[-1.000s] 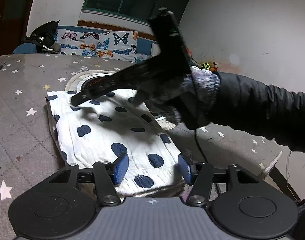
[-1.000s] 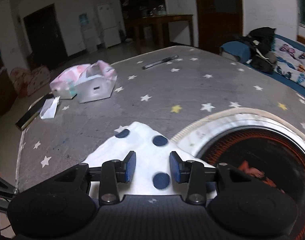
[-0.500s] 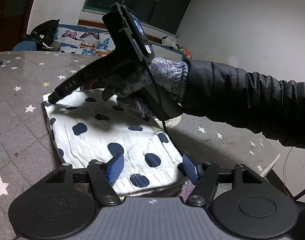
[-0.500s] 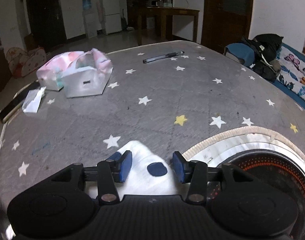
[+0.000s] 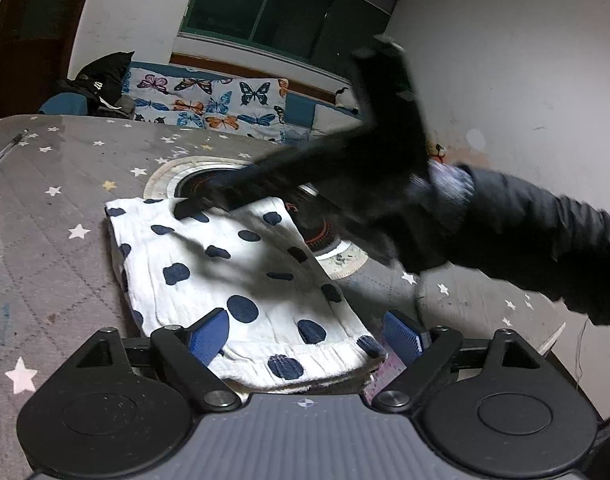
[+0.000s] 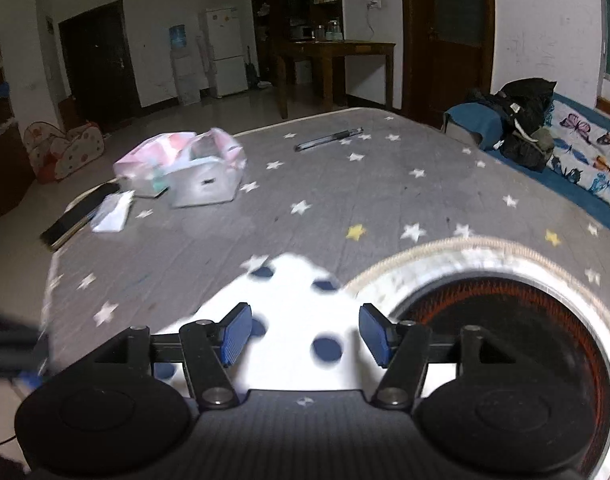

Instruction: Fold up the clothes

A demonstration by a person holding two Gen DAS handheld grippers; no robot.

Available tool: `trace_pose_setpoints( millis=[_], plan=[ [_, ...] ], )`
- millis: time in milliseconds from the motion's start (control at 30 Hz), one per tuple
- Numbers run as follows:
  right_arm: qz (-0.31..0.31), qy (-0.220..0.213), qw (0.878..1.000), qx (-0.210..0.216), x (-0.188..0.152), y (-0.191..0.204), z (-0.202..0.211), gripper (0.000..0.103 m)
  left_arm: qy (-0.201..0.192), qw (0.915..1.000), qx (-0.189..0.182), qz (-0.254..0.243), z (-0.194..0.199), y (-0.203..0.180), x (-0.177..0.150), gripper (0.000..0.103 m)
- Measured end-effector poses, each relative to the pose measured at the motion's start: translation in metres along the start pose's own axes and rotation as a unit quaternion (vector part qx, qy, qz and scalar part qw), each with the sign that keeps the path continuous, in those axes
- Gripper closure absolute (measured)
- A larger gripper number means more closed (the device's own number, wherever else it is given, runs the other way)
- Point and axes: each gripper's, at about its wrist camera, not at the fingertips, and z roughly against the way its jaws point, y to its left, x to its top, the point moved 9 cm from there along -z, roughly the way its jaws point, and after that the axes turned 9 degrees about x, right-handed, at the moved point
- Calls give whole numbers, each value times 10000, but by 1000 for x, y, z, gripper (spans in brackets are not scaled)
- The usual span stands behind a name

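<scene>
The folded white garment with navy dots (image 5: pixel 241 276) lies on the star-patterned bench (image 5: pixel 45 240) at lower centre. The left gripper (image 5: pixel 307 334), jaws opening, straddles its near hem (pads clear of the cloth). The right gripper (image 6: pixel 303 338), also opening, hangs above its far corner, gripping nothing.

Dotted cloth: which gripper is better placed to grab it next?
Left gripper: its opening fingers straddle the cloth hem. Right gripper, also opening, hovers over the far corner.
</scene>
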Motion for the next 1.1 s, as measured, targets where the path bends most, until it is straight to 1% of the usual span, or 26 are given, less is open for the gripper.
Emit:
trace_pose_setpoints(
  millis=[200, 300, 433, 533, 633, 733, 800, 900, 967, 1000, 1033, 1067, 1100],
  plan=[
    [-94, 38, 9997, 200, -37, 19, 23, 41, 16, 10000, 73, -7, -1, 0, 0, 15],
    [-81, 55, 9998, 173, -55, 25, 33, 36, 55, 9999, 103, 1, -2, 1, -3, 15],
    [-107, 55, 9999, 76, -70, 28, 45, 36, 106, 9998, 151, 20, -2, 5, -7, 14],
    [-95, -12, 10000, -7, -76, 32, 57, 36, 52, 9998, 163, 28, 3, 8, -5, 14],
    [5, -166, 9998, -57, -73, 40, 68, 35, -102, 9997, 182, 111, 10, 11, 2, 14],
    [76, -309, 9995, -15, -69, 47, 71, 34, -193, 9992, 298, 197, 11, 17, 8, 14],
    [61, -256, 9996, 38, -73, 50, 66, 34, -198, 9987, 399, 264, 11, 21, 8, 14],
    [74, -121, 9999, 9, -81, 51, 58, 34, -167, 9982, 488, 306, 15, 27, 4, 14],
    [32, -171, 9998, 11, -83, 51, 60, 33, -155, 9982, 505, 278, 18, 28, -1, 13],
    [-5, -237, 9997, -2, -82, 50, 63, 26, -138, 9982, 527, 251, 20, 29, -4, 11],
    [-42, -307, 9995, -22, -80, 49, 67, 22, -117, 9982, 546, 219, 21, 30, -7, 11],
    [-86, -369, 9993, -33, -79, 47, 70, 19, -87, 9983, 551, 184, 22, 30, -11, 11],
    [-133, -429, 9990, -41, -78, 46, 73, 19, -54, 9983, 564, 136, 23, 30, -15, 11]
  ],
)
